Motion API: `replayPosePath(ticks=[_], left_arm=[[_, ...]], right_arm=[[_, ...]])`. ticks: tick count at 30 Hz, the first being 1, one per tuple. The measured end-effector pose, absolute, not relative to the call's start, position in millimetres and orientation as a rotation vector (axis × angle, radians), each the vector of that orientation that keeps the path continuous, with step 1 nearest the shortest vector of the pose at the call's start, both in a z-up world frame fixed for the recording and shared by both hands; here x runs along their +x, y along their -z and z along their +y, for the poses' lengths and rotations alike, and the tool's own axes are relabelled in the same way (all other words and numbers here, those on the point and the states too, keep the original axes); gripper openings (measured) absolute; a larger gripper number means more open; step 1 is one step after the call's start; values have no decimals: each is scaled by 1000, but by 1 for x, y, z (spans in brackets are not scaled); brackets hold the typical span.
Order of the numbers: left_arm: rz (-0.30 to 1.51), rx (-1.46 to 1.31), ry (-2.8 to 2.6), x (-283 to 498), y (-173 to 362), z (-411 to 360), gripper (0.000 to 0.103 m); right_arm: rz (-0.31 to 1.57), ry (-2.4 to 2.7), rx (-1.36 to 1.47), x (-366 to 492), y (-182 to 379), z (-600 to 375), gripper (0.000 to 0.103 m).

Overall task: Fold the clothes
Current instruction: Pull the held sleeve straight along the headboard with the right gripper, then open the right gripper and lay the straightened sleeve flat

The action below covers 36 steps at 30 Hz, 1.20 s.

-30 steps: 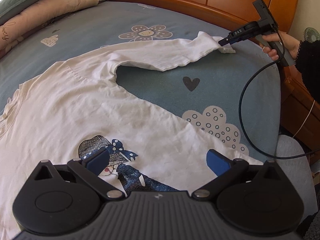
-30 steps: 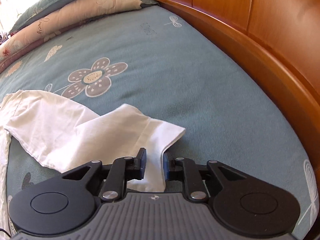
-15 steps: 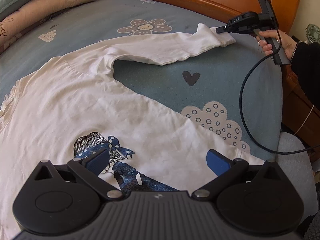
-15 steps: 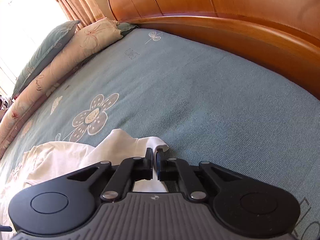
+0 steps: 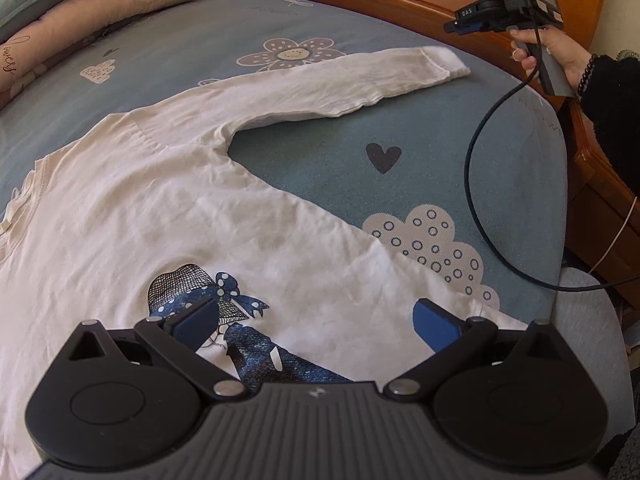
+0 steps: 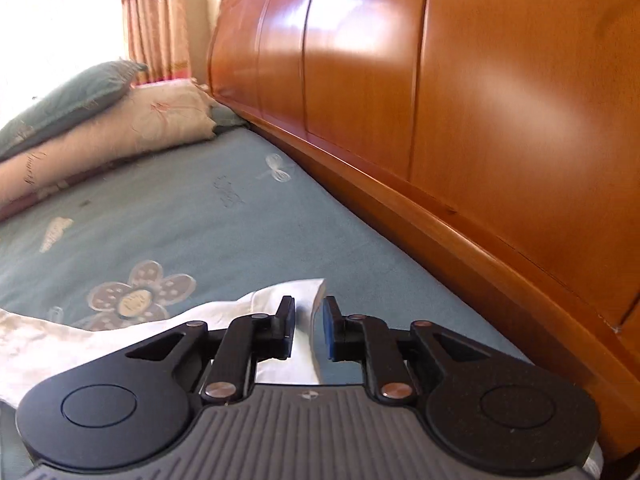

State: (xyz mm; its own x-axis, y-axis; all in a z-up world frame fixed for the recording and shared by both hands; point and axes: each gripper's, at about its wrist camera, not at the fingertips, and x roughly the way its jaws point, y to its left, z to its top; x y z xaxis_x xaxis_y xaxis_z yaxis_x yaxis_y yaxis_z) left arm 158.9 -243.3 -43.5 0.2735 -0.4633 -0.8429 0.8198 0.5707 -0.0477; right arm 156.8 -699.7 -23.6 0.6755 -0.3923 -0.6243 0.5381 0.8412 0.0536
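Your right tongs have let the cuff go since a moment ago and lifted clear; they hang above it now, off toward the headboard. From their own camera the jaws stand a little apart, the cuff seen beneath and between them, nothing pinched.

The sleeve lies drawn out nearly straight on the bed.

Your left tongs gape wide over the printed front, holding nothing; whether they touch the cloth I can't tell.

The shirt is spread flat, front up, unfolded. Its body runs from the neck at far left to the hem by your left tongs. The sleeve's long axis strikes off from the shoulder, cuff pointing at the headboard corner.

This looks like thin, light, limp knit: it will sag and crease, and slide easily on the sheet. I'd grip doubled edges — cuff, hem, shoulder seam — where there's body, and pinch a small bite so you take only the layers you want.
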Motion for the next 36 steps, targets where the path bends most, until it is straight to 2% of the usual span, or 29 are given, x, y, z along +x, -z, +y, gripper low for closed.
replayPosePath(ticks=[2, 9, 13, 16, 17, 23, 27, 36], left_arm=[[945, 444, 901, 158, 43, -243, 102], [956, 439, 883, 160, 46, -241, 102], [959, 431, 887, 159, 47, -241, 102], [958, 433, 889, 158, 46, -241, 102], [958, 433, 884, 158, 46, -239, 102], [960, 433, 859, 161, 47, -230, 102], [960, 426, 848, 162, 47, -222, 102], [951, 404, 824, 163, 41, -196, 102]], right_arm=[[656, 547, 316, 152, 35, -705, 25], [681, 454, 627, 122, 61, -701, 39], [693, 443, 783, 113, 78, -697, 40], [673, 476, 735, 123, 83, -694, 36], [678, 511, 698, 127, 81, -692, 31], [663, 480, 509, 147, 44, -649, 40], [655, 273, 457, 178, 24, -605, 44], [850, 173, 361, 271, 67, -546, 45]])
